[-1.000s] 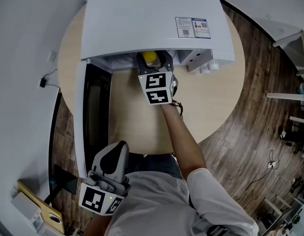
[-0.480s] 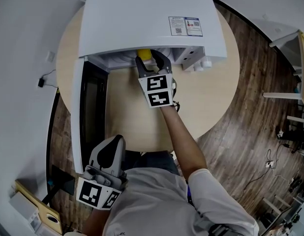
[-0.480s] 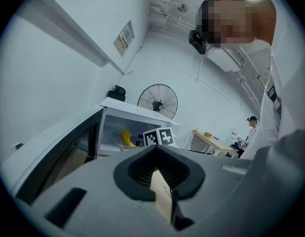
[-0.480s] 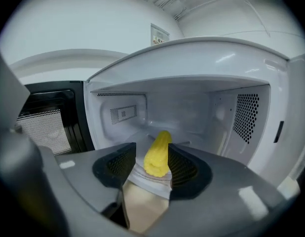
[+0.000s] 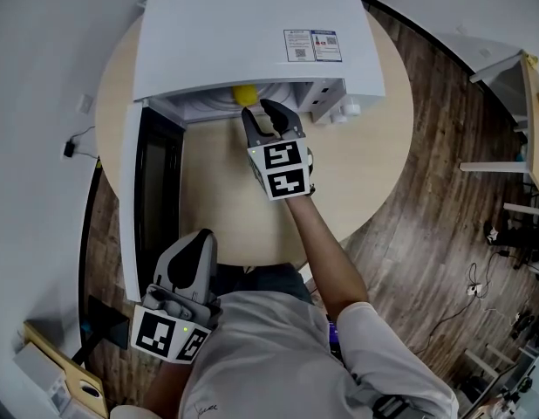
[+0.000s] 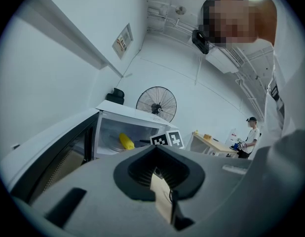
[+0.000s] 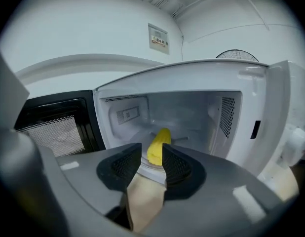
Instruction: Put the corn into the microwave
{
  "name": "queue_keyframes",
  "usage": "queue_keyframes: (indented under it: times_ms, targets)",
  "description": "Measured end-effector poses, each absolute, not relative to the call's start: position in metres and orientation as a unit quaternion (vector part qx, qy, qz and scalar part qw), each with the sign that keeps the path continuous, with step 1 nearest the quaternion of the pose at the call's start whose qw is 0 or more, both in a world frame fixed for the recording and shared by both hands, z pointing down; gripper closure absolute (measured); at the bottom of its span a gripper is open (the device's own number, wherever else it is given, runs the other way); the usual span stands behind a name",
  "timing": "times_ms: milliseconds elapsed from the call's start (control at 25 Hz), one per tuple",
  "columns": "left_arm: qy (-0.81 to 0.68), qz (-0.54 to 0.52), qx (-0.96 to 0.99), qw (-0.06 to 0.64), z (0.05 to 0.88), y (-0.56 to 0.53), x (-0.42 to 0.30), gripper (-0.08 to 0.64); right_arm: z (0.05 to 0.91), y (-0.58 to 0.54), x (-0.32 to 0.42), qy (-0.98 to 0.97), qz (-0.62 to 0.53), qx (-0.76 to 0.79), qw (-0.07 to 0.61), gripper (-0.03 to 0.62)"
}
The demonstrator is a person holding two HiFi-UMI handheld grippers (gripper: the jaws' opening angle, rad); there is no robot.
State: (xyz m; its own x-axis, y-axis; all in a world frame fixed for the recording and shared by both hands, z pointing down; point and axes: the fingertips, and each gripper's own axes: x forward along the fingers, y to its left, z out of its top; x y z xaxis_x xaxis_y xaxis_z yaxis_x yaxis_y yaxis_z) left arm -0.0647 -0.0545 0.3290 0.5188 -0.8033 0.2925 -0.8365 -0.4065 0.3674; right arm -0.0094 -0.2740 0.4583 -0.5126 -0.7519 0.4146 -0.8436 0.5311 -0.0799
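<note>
On my head view the white box-shaped microwave oven (image 5: 252,33) sits on the round pale-wood table (image 5: 365,164). Its door with the dark window (image 5: 156,182) is swung wide to the left. The yellow cob of corn (image 5: 244,94) lies inside the oven, just behind the front lip of the opening.

My right gripper (image 5: 265,116) is at the mouth of the oven, pointing in and tilted slightly down. In the right gripper view its jaws stand partly spread and have just been closing, and nothing is between them (image 7: 151,152). Bare table shows in the gap lower down. Through the gap I see the corn (image 7: 159,144) lying lengthwise on the oven floor, one end toward me. It is beyond the tips and clear of both pads.

My left gripper (image 5: 198,247) is held low near my body, off the table's near edge and beside the open door. In the left gripper view its jaws (image 6: 156,149) meet at the tips with nothing pinched. From there the corn (image 6: 126,141) shows as a small yellow shape deep in the open oven, well apart from that gripper.
</note>
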Motion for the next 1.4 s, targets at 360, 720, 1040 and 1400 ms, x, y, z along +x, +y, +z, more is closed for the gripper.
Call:
queue_keyframes:
  times_ms: [360,720,1040,1400]
  targets:
    - [-0.496,0.024,0.837,0.229,0.320,-0.056,-0.061,0.569,0.442,-0.244,0.002,-0.867,0.158,0.447,0.155,0.469]
    - [-0.507,0.012,0.835,0.215,0.310,-0.056,-0.060,0.569,0.413,-0.214,0.018,-0.875,0.155,0.437,0.136,0.508]
    - [-0.514,0.002,0.834,0.202,0.299,-0.056,-0.060,0.569,0.397,-0.187,0.039,-0.884,0.153,0.422,0.132,0.552]
    - [-0.520,-0.005,0.832,0.194,0.292,-0.051,-0.064,0.569,0.388,-0.163,0.049,-0.887,0.171,0.407,0.132,0.578]
